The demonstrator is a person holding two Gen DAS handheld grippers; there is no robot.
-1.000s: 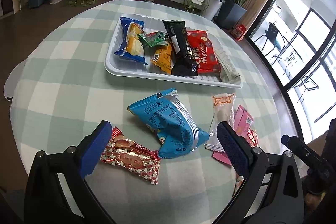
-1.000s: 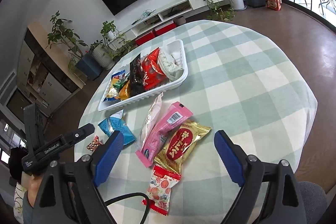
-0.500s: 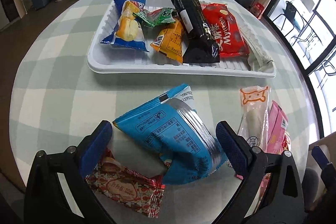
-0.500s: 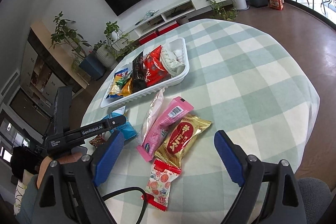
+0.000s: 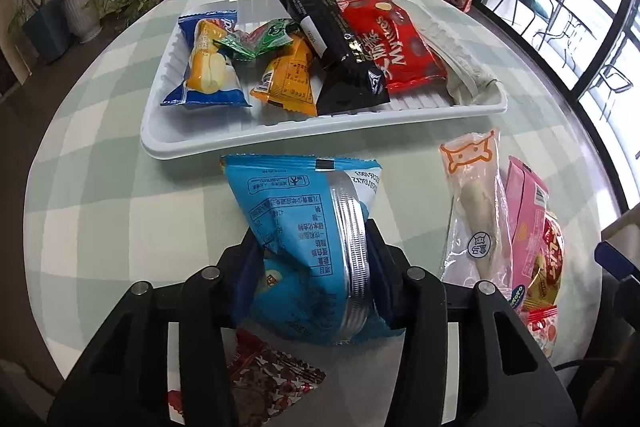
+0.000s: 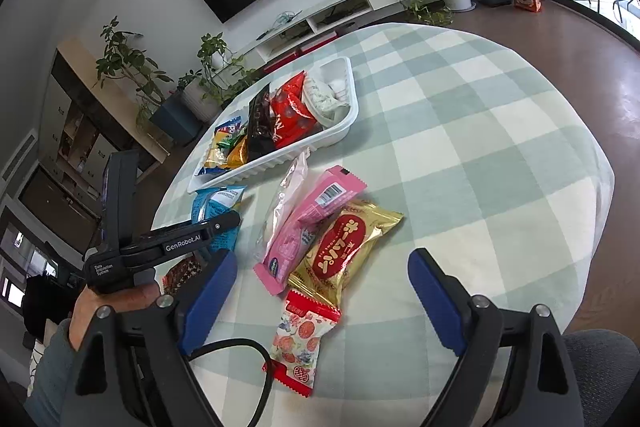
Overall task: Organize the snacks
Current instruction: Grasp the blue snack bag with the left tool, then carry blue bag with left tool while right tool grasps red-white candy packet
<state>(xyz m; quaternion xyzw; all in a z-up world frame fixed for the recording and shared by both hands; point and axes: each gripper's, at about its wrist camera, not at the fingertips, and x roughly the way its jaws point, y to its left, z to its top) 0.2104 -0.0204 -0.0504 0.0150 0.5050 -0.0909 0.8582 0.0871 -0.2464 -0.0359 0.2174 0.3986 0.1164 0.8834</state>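
My left gripper (image 5: 312, 247) points down at the checked table, its jaws closing with a blue snack packet (image 5: 288, 195) pinched between the pads; the bag bulges and stands up. The right wrist view shows that packet (image 6: 218, 201) under the left gripper (image 6: 230, 221), just in front of the white tray (image 6: 280, 159). The tray (image 5: 280, 137) holds several packets. My right gripper (image 6: 320, 263) hangs open above a gold packet (image 6: 348, 247), holding nothing.
Loose on the cloth lie a red patterned packet (image 5: 272, 379), a long white packet (image 5: 476, 211), a pink packet (image 6: 308, 227) and a strawberry-print packet (image 6: 304, 339). A black cable (image 6: 240, 347) loops near the right gripper. The table's edge curves close on the right.
The left gripper came forward and down over the blue packet, and its wide jaws closed onto it. The right gripper stayed where it was, still open.
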